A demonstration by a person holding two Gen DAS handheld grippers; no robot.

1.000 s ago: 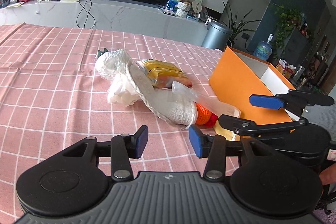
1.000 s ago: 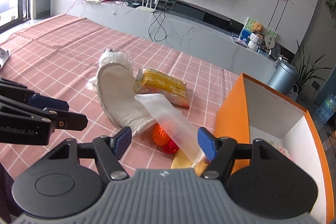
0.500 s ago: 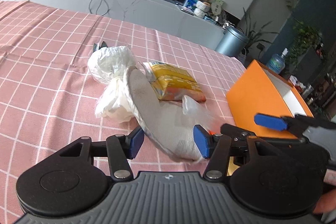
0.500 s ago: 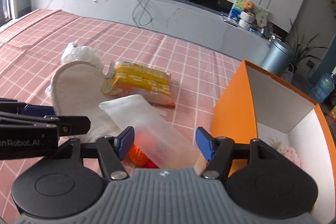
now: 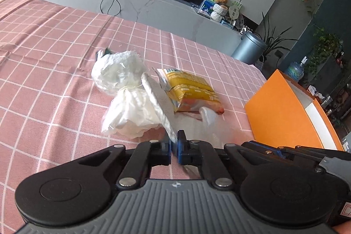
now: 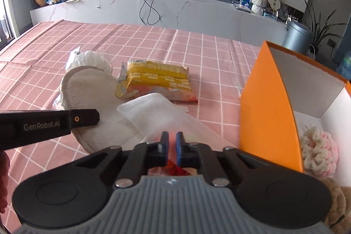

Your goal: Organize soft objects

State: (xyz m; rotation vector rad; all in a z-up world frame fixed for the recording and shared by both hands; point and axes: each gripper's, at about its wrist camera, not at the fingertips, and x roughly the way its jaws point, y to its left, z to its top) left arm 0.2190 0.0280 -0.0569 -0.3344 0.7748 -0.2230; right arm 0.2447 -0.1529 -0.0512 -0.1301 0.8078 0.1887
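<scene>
A white slipper (image 5: 153,102) stands on edge, its rim pinched in the left claw (image 5: 174,147). A clear pouch (image 6: 162,117) lies flat, reaching the right claw (image 6: 172,142); beyond both, a yellow packet (image 6: 155,80).

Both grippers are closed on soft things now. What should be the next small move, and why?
Probably lift both together. The left gripper pinches the white slipper edge, the right gripper pinches the clear plastic bag, and the orange box beside them stands open.
</scene>
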